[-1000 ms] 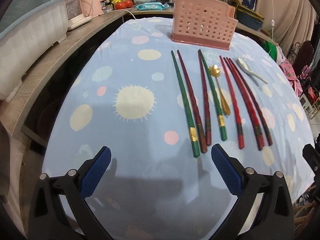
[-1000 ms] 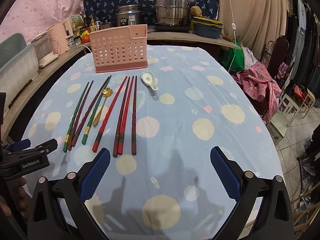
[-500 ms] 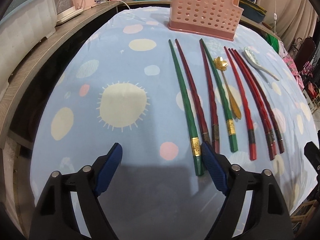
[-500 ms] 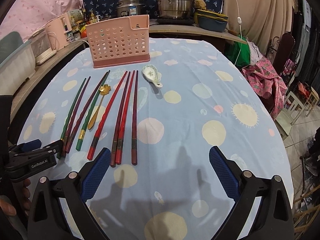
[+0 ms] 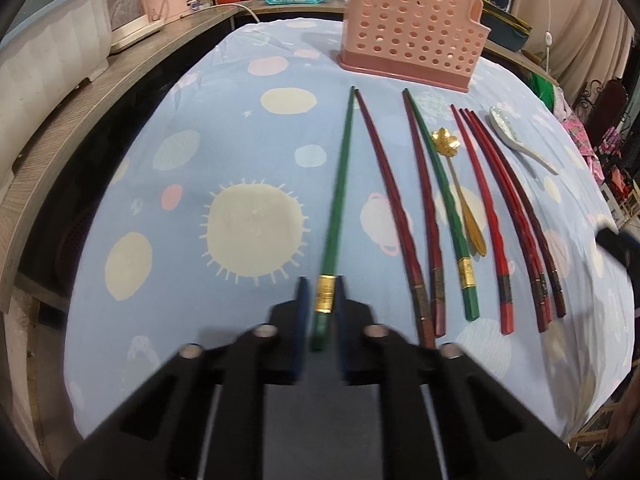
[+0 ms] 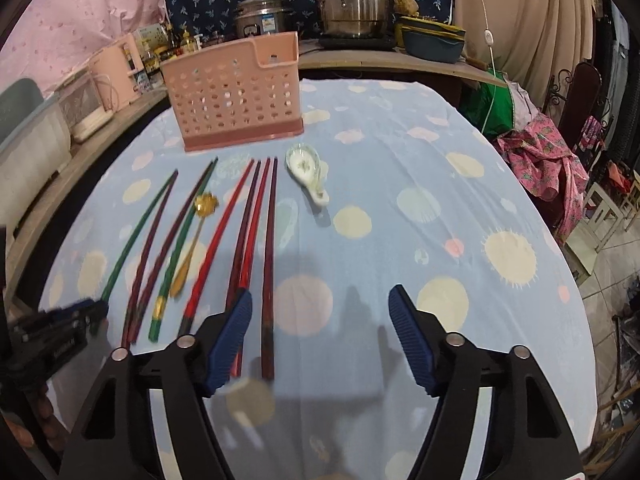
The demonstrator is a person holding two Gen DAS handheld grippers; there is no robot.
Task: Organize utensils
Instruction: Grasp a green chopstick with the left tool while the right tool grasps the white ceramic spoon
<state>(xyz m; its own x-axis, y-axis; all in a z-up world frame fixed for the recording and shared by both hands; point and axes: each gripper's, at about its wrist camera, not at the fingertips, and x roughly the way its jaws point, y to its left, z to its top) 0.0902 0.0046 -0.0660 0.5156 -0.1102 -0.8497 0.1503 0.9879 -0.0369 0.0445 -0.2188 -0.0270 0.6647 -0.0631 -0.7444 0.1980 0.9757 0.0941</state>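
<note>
- The left gripper (image 5: 320, 312) has just been closing. Its pads now clamp the leftmost green chopstick (image 5: 338, 196) at the gold band near the butt end.
- That green chopstick now angles away from the dark red chopstick (image 5: 390, 200) that lay alongside it earlier. Its tip points toward 12 o'clock, at the pink utensil basket (image 5: 412, 48).
- The right gripper (image 6: 320, 336) has just been closing and stands half open with nothing gripped. The rightmost dark chopstick (image 6: 269, 264) lies between its fingers, just inside the left pad.
- The remaining chopsticks, the gold spoon (image 5: 460, 184) and the ceramic spoon (image 6: 308, 176) lie flat on the tablecloth (image 6: 400, 240).
- Judgement: the first pick is secured. The next step is lift and transfer to the basket at 12 o'clock.
</note>
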